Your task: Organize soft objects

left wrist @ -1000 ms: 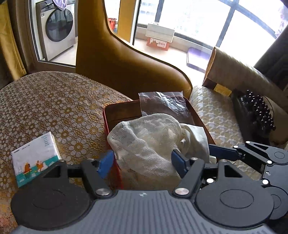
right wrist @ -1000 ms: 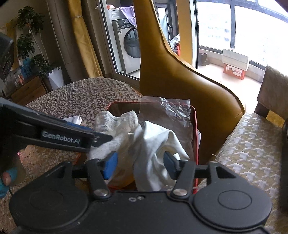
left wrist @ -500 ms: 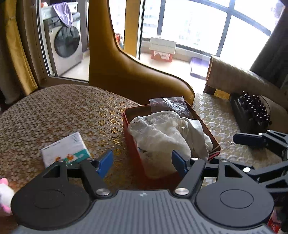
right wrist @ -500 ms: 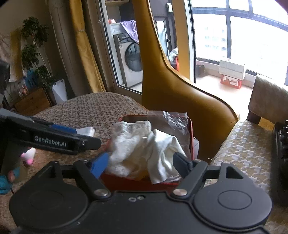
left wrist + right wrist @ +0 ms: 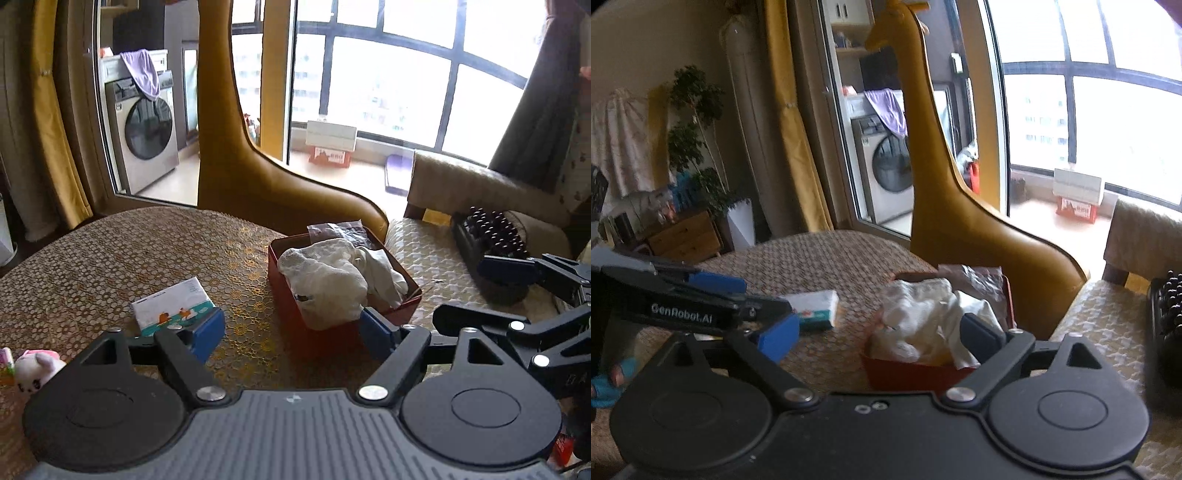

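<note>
Both grippers' jaws are opening wide with nothing between them: the left gripper (image 5: 291, 330) and the right gripper (image 5: 881, 338) hang above the near side of the red box (image 5: 314, 332), well clear of it. White cloths (image 5: 332, 277) lie bunched inside that box, spilling a little over its near wall, so this stowing step looks finished. Next comes another soft thing, probably the small plush toy (image 5: 35, 369) far left of the box, which calls for a reach across and a gentle pinch.
</note>
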`<state>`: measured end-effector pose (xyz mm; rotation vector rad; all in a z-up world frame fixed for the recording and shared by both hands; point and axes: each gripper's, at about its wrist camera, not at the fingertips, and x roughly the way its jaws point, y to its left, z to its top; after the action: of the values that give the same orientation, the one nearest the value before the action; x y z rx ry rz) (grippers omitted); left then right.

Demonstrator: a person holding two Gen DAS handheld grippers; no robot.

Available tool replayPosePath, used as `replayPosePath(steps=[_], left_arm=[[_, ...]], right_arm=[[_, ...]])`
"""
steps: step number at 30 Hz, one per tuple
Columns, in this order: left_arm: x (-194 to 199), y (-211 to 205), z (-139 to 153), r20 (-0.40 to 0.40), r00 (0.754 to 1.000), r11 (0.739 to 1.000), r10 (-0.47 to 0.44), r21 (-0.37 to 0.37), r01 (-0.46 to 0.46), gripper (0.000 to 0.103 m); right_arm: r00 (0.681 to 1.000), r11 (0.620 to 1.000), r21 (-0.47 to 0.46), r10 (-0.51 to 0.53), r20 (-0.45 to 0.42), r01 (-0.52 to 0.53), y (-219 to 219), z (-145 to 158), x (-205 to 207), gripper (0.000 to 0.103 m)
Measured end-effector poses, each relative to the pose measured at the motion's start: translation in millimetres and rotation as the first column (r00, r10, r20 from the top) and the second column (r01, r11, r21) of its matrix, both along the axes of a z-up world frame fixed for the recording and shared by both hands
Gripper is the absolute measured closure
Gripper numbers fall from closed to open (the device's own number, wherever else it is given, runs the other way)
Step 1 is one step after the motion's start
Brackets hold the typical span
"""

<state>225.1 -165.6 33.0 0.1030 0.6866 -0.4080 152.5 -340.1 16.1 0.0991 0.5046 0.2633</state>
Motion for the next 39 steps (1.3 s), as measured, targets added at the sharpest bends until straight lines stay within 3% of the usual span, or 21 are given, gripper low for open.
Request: replayPosePath(steps=[12,21,24,27,39], left_arm=[[-54,30,15,0.061,0.998,0.998,0.004,-0.055,-0.001,0.018],[-92,38,9,0.107,0.994,0.998,0.035,-0.047,-0.030,0.017],[-103,39,7,0.120,0.992,0.998,0.038,-0.049,-0.033,0.016],[-111,39,4,0.136,0.990,0.998,0.043,-0.053,-0.036,0.000],[-124,50,2,0.170,0.984,0.995,0.060,-0.084,-0.046,0.000]], right_arm=[[0.993,0.999,0.024,0.023,0.119,-0.026,18,14,-49,0.000],[0.981,0.998,0.037,-0.050,0.187,0.043,23,11,-78,0.000],[0.979,0.997,0.047,-0.069,0.192,0.061,23,9,-85,0.000],[0.980,0.996,0.053,-0.075,0.187,0.066,25,5,-89,0.000],[0.980,0.995,0.043,-0.098,0.175,0.092,31,-3,-101,0.000]])
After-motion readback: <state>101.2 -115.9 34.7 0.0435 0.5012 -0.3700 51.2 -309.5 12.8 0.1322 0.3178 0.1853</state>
